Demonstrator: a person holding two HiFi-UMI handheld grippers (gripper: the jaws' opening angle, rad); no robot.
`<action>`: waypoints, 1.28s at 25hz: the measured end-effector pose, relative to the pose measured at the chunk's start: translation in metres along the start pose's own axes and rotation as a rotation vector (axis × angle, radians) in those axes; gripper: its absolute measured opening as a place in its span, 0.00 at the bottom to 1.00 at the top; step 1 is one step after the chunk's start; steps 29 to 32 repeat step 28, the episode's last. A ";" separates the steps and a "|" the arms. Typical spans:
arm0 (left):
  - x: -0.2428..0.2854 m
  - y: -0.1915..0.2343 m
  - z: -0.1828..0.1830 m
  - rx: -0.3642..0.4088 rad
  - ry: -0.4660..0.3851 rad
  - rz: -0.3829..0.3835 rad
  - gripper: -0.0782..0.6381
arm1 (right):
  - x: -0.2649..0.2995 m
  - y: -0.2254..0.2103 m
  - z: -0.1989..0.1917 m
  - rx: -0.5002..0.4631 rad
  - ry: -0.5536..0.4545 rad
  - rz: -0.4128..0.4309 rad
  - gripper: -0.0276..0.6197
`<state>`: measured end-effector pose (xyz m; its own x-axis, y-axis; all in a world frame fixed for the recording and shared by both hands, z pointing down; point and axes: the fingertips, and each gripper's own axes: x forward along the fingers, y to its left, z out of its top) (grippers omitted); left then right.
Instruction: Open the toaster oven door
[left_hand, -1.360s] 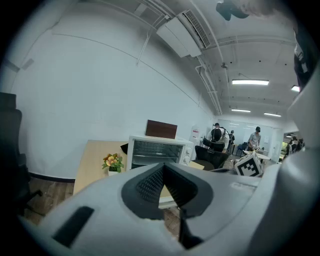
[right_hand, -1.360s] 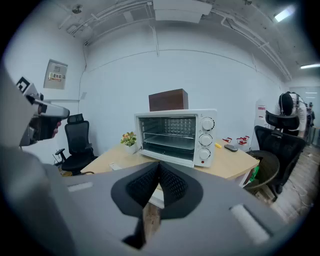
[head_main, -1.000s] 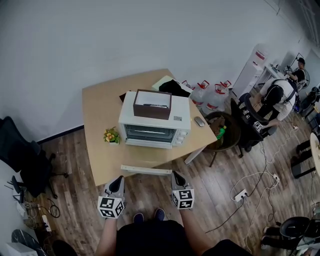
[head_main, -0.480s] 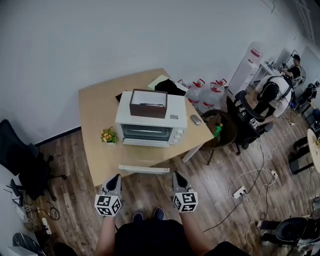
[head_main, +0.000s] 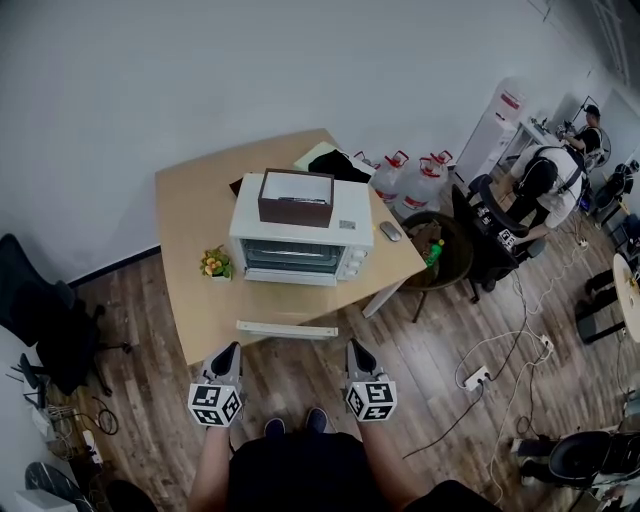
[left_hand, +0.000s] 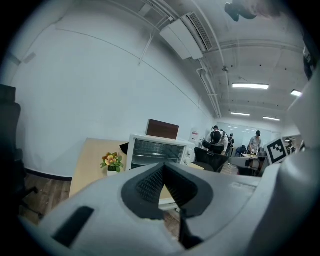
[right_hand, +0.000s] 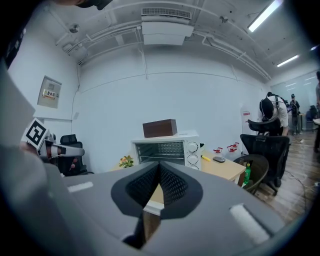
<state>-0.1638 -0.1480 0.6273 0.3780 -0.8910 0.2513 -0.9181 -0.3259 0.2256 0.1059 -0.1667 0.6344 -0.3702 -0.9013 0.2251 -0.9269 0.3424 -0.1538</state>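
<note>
Person (head_main: 300, 475) facing a toaster oven (head_main: 295, 235) on a wooden table (head_main: 185, 260).
Oven at 12 o'clock, door shut; left gripper (head_main: 228, 350) at 7 o'clock, right gripper (head_main: 356, 347) at 5 o'clock, both pinched together, empty.

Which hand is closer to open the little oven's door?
Left, only just. The left hand-held gripper and right hand-held gripper are both shut, short of the table. The toaster oven door sits on the left one's side; the knobs face the right.
</note>
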 end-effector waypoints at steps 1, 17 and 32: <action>0.000 0.000 0.000 -0.001 -0.001 0.001 0.10 | -0.001 0.000 0.000 -0.009 0.000 0.001 0.05; -0.015 -0.005 0.004 0.003 -0.028 -0.003 0.10 | -0.014 0.006 0.010 -0.040 -0.025 0.008 0.05; -0.020 -0.017 0.005 0.019 -0.049 -0.023 0.10 | -0.025 0.004 0.007 -0.046 -0.023 0.004 0.05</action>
